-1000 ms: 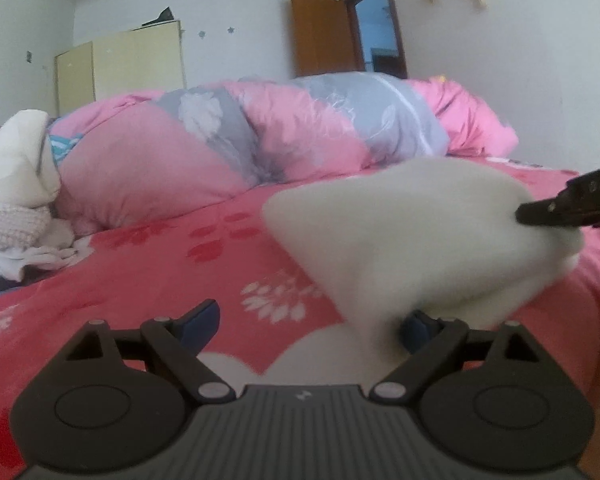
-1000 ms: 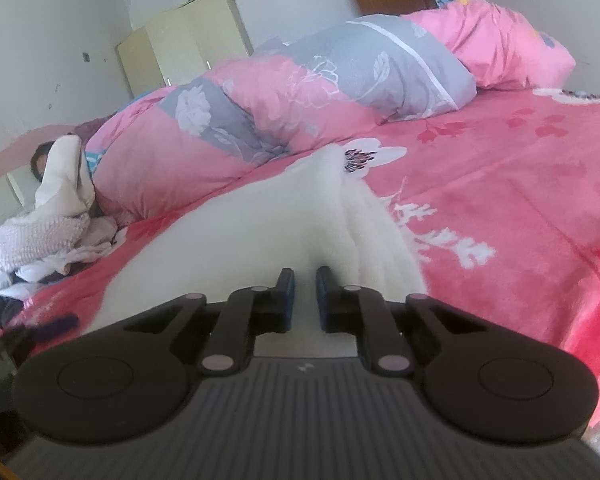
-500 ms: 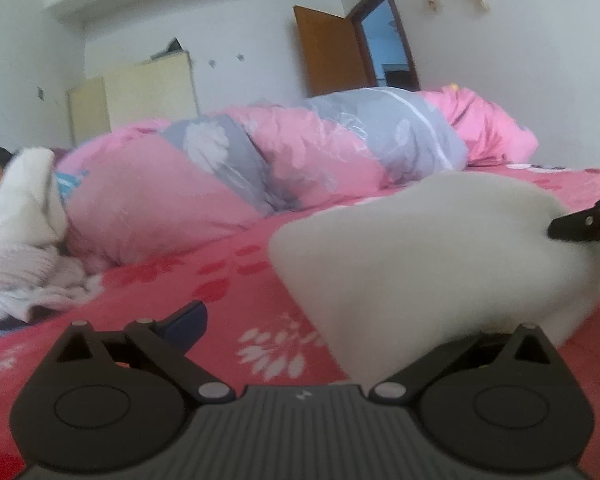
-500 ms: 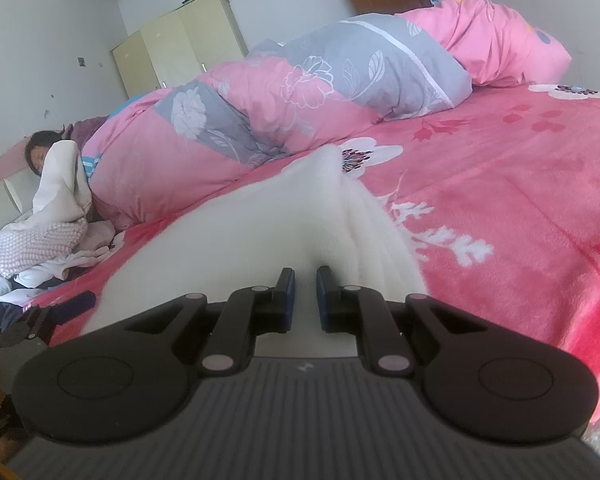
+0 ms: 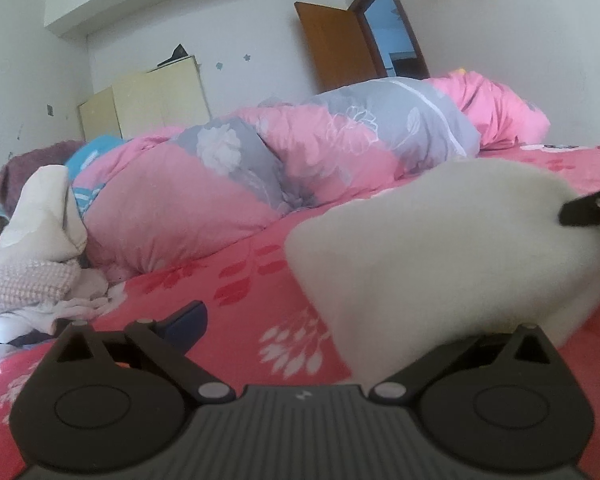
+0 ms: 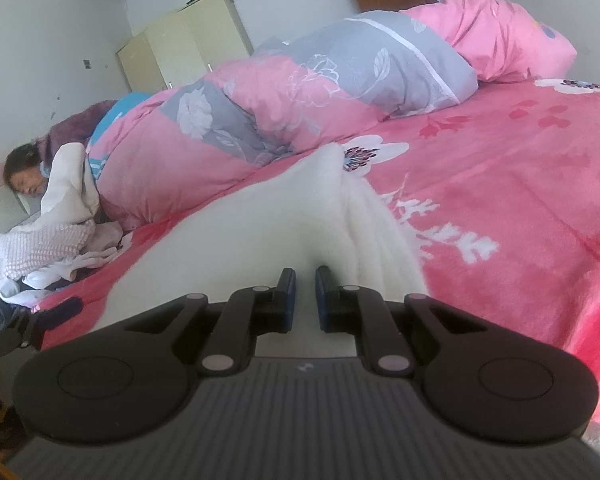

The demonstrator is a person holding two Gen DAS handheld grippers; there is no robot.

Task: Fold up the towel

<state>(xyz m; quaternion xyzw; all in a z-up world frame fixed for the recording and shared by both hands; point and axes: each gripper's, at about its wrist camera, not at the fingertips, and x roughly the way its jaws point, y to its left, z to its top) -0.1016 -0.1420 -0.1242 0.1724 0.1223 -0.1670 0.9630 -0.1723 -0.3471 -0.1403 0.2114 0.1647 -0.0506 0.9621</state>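
A: We are at the big bed with the pink flowered cover point(image 6: 500, 184). The long rolled pink and grey quilt point(image 5: 300, 160) lies at the back. Where is our soft white fluffy towel point(image 5: 420, 252)?

B: It sits bunched on the bed, right in front of us. Our right tongs point(image 6: 305, 296) are pinched narrow on its edge.

A: And our left tongs point(image 5: 340, 328)?

B: They just let go and now stand wide, with the towel over one finger. We think that fold is laid down.
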